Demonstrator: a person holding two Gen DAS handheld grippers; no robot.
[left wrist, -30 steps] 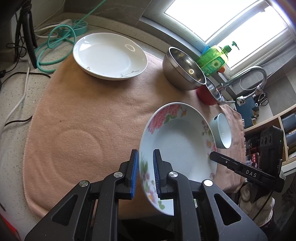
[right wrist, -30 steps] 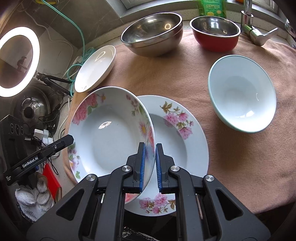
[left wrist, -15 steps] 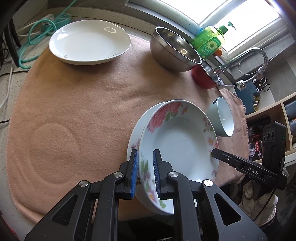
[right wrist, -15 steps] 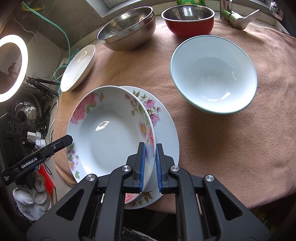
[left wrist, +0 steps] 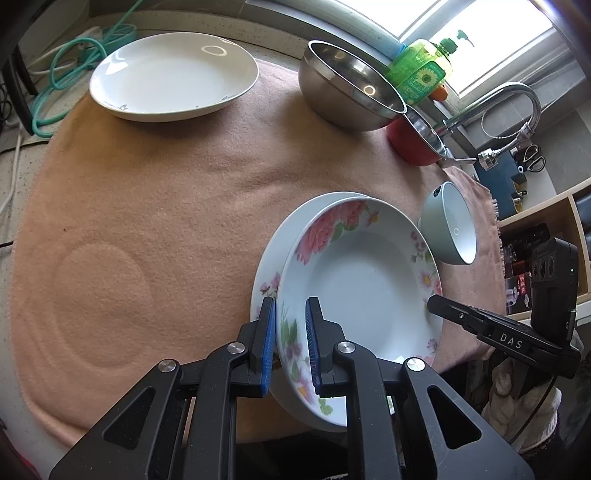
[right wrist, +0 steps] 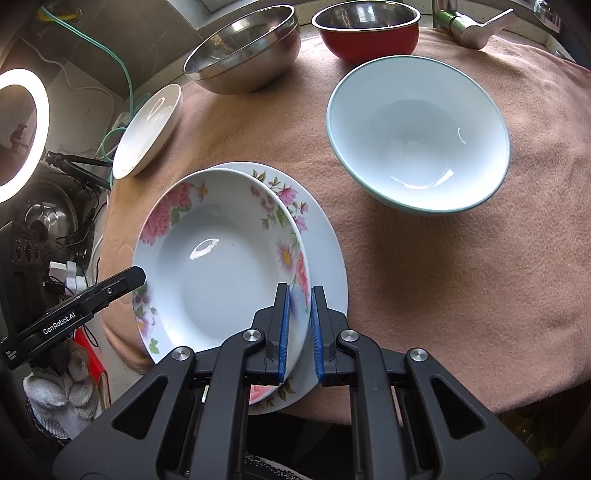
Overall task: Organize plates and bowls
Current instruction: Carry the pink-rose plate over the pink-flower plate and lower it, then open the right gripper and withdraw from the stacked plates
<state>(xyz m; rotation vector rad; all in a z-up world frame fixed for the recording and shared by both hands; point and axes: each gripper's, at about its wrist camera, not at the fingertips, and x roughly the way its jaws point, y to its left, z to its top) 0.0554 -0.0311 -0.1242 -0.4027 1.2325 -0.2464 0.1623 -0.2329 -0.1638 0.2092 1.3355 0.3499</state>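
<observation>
Left wrist view: left gripper (left wrist: pixel 290 343) clamped on near rim of flowered plate (left wrist: pixel 364 295), held tilted just over a second flowered plate (left wrist: pixel 273 258) lying on the peach cloth (left wrist: pixel 166 206). Right wrist view: right gripper (right wrist: pixel 298 328) pinches the same top plate's opposite rim. Green-rimmed bowl (right wrist: pixel 417 144), steel bowl (right wrist: pixel 243 59), red bowl (right wrist: pixel 369 33), white plate (right wrist: pixel 147 129) sit apart.

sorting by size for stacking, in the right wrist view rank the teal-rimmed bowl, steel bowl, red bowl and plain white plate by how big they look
1. teal-rimmed bowl
2. steel bowl
3. red bowl and plain white plate look alike, unranked; both sit further from the camera.
</observation>
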